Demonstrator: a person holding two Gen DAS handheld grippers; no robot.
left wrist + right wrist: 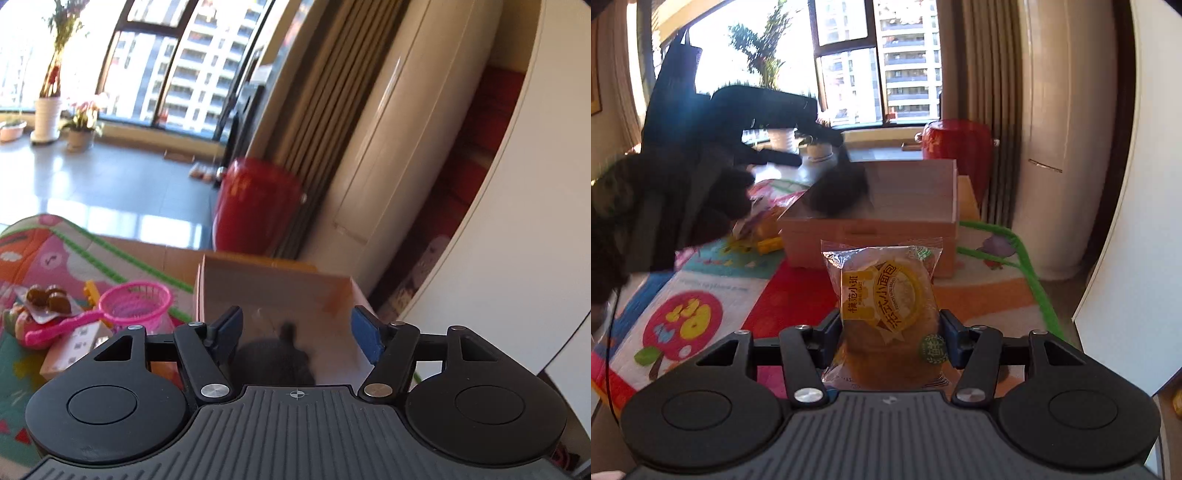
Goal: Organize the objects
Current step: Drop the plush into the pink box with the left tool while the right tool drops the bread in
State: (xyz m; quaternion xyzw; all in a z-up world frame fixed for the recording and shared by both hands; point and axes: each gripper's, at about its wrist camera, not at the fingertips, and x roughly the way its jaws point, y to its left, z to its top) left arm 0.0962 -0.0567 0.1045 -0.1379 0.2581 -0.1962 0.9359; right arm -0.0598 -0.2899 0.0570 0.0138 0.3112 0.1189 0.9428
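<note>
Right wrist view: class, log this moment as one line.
right gripper: shut on bun | left gripper: open, over box | box: behind bun

Left wrist view sits close above the cardboard box (280, 295), facing the window. Right wrist view looks from farther back across the play mat (979, 295); both share the box and red stool (255, 203).

Home living room: play mat (713, 295), potted plants (79, 123), curtain (314, 122), toys.
</note>
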